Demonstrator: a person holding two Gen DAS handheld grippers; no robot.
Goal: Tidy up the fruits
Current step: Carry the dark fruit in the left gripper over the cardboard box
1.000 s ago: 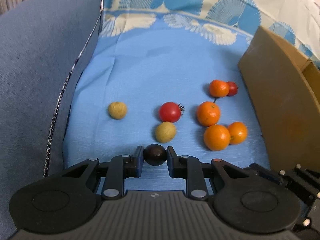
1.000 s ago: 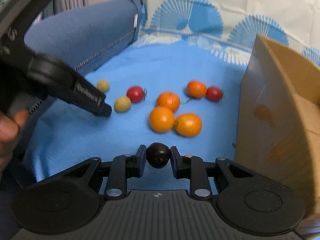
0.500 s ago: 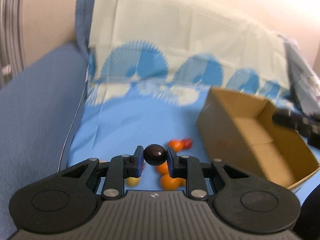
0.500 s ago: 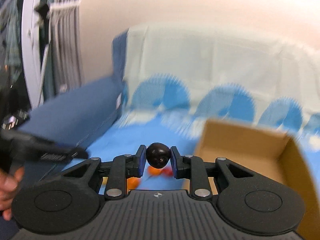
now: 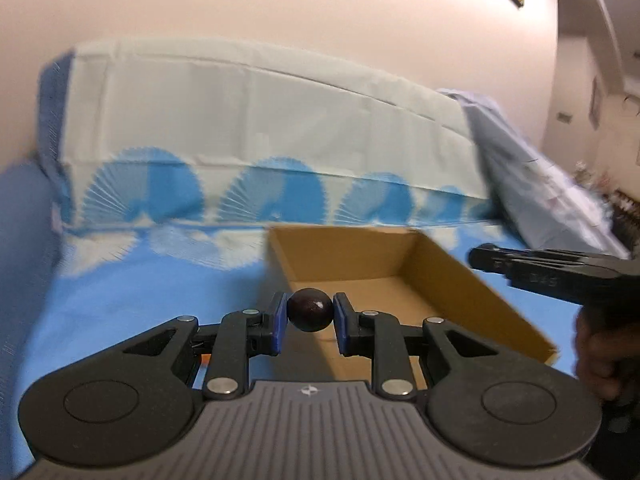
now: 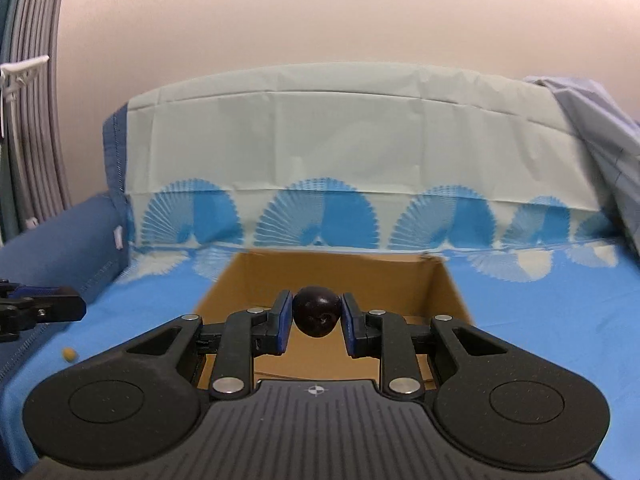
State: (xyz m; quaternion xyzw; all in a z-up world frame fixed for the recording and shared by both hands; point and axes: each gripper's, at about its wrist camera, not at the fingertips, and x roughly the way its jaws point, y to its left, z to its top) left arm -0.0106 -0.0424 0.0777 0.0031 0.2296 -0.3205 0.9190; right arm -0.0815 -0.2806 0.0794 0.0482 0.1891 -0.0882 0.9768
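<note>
My left gripper [image 5: 310, 316] is shut on a dark round fruit [image 5: 310, 309] and holds it at the near left edge of an open brown cardboard box [image 5: 384, 276]. My right gripper [image 6: 316, 318] is shut on another dark round fruit [image 6: 317, 314] and holds it over the same box [image 6: 332, 276], whose inside looks bare. The right gripper also shows at the right of the left wrist view [image 5: 552, 274]. The left gripper's tip shows at the left of the right wrist view [image 6: 40, 308]. A small yellow fruit [image 6: 69, 354] lies on the blue cloth.
The box stands on a blue cloth [image 6: 540, 300] with fan patterns over a sofa seat. A blue armrest [image 6: 56, 240] is on the left. The cloth-covered backrest [image 6: 352, 140] rises behind. A pale blue sheet [image 5: 532, 184] hangs at the right.
Both grippers have lifted away from the fruits on the cloth and swung right to the box, each still holding its dark fruit. The oranges and tomatoes have dropped out of view.
</note>
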